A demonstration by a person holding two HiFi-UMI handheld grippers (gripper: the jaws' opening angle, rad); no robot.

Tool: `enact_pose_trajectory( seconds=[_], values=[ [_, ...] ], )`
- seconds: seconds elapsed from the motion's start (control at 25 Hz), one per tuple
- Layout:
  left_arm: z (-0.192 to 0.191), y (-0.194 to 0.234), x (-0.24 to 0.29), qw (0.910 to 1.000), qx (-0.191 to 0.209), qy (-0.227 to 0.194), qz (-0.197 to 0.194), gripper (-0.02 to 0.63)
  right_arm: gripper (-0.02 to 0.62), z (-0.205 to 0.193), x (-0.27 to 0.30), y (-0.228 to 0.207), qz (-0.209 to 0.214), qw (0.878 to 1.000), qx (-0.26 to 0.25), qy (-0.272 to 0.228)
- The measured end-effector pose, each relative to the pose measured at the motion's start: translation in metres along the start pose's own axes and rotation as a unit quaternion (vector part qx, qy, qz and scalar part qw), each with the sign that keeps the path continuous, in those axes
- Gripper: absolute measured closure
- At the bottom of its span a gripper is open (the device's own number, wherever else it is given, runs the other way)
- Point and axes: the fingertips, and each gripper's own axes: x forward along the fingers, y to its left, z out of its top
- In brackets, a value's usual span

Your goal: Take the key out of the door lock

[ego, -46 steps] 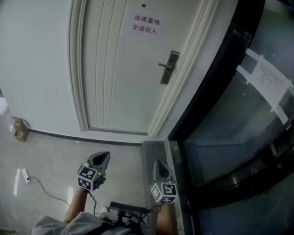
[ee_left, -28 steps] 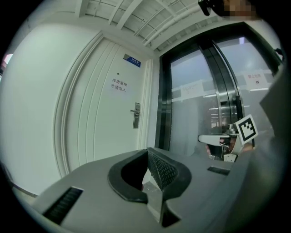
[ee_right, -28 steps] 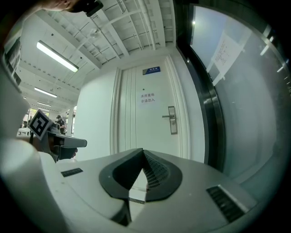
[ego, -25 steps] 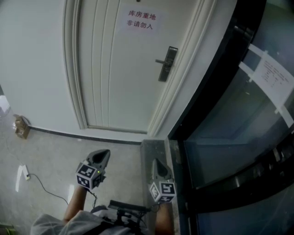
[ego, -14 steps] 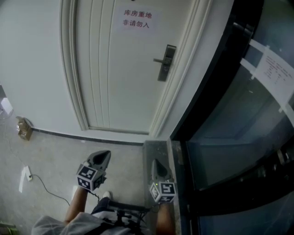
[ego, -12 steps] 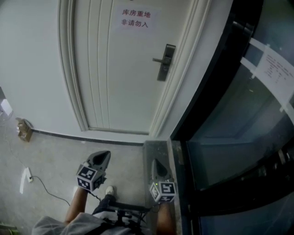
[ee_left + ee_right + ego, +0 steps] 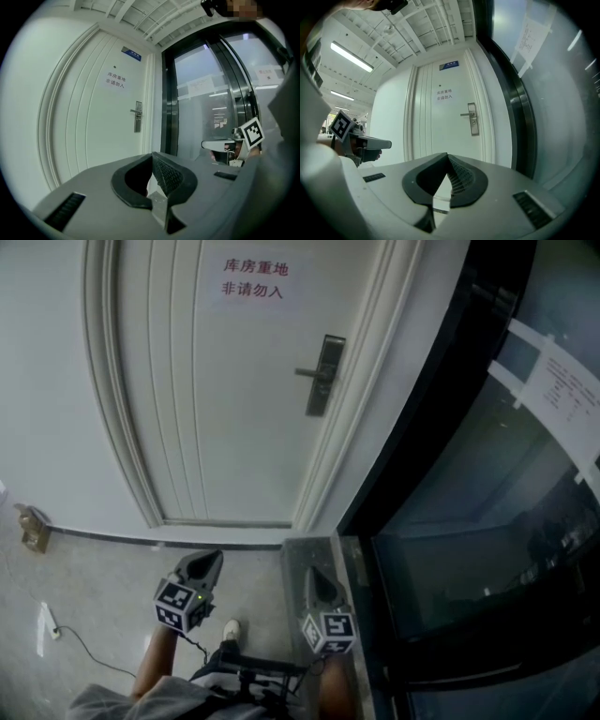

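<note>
The key is too small to make out at the dark metal lock plate with lever handle [image 7: 322, 376]. The plate sits at the right edge of the white panelled door [image 7: 234, 418], well apart from both tools. A white paper sign [image 7: 253, 279] on the door reads 库房重地 / 非请勿入 in red. A small blue plate [image 7: 131, 54] above the door is unreadable. On the dark-framed glass wall [image 7: 487, 521] at right, a taped white sheet [image 7: 562, 395] carries print too fine to read. The left hand-held gripper [image 7: 210, 559] is clenched on nothing, its tips meeting. The right hand-held gripper [image 7: 311, 574] is likewise clenched and empty. Both point toward the door.
</note>
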Motion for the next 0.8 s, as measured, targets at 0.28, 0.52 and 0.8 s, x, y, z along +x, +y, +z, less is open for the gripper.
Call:
enact_pose_trajectory(
  seconds=[0.28,0.52,0.8],
  values=[
    [0.027,0.043,0.054,0.9998,0.007,-0.004,-0.017,0.601,0.591,0.03,0.064,-0.005,-0.009,1.0,0.02,0.0],
    [0.035,0.083,0.098,0.9997,0.002,0.001,-0.025,0.601,0.591,0.03,0.12,-0.023,-0.018,1.0,-0.015,-0.001],
    [0.043,0.125,0.143,0.9996,-0.002,-0.004,-0.029,0.601,0.591,0.038,0.174,-0.035,-0.036,0.999,-0.022,0.022]
  ],
)
